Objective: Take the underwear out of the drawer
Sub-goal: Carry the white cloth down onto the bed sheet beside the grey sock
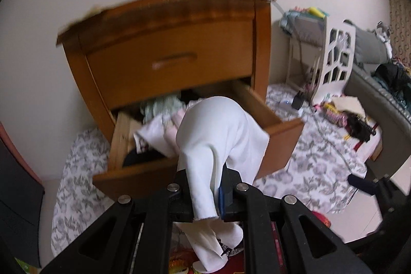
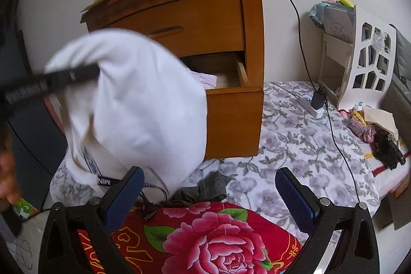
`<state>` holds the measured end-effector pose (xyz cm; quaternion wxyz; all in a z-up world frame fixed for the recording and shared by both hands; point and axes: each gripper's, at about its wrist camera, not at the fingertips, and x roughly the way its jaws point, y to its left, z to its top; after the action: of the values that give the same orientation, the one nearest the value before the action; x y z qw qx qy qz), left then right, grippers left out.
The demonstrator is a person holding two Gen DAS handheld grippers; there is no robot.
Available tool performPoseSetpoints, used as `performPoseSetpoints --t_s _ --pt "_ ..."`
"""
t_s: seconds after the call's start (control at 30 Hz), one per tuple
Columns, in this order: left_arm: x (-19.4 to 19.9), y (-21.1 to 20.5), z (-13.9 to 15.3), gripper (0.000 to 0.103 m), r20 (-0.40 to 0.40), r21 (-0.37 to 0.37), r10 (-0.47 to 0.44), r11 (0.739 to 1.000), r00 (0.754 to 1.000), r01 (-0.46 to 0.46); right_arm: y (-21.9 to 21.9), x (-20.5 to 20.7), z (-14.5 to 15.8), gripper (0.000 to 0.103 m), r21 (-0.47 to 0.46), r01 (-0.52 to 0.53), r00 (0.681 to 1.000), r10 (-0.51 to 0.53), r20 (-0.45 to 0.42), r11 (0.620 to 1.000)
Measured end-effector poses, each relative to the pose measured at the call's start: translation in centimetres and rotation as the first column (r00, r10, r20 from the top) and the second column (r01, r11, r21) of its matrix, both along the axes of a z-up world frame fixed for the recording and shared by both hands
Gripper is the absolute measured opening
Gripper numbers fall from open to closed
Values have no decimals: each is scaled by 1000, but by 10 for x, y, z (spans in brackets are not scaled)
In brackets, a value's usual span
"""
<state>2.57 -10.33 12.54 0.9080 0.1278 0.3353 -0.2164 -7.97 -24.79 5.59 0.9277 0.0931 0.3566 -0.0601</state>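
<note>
- Our left wrist cam looks forward and down along its fingers, close in on the open drawer [image 1: 179,145] of the wooden nightstand [image 1: 169,43].
- Our right wrist cam sits further right, also tilted down, nightstand [image 2: 205,25] seen at an angle.
- Both catch the nightstand, the floral sheet [image 1: 308,158] [image 2: 295,132] and the white rack [image 1: 334,60] [image 2: 364,63].

A grey floral sheet [image 2: 295,135] covers the floor — the wooden nightstand [image 2: 205,25] stands on it; a dark grey garment [image 2: 205,188] lies crumpled beside a red rose-print quilt [image 2: 213,235]; a black charger [image 2: 318,100] rests nearby.
</note>
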Motion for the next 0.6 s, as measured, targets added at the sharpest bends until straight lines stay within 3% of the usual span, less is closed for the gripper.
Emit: performPoseSetpoints --t_s 0.2,0.6 --pt "-1 -4 -37 13 -18 48 -8 999 1000 9 -1 3 -6 103 4 1 1000 -1 -17 1000" --pt "-18 -2 -85 13 -141 74 -34 996 989 44 -3 6 -11 103 9 5 999 -5 -32 1000"
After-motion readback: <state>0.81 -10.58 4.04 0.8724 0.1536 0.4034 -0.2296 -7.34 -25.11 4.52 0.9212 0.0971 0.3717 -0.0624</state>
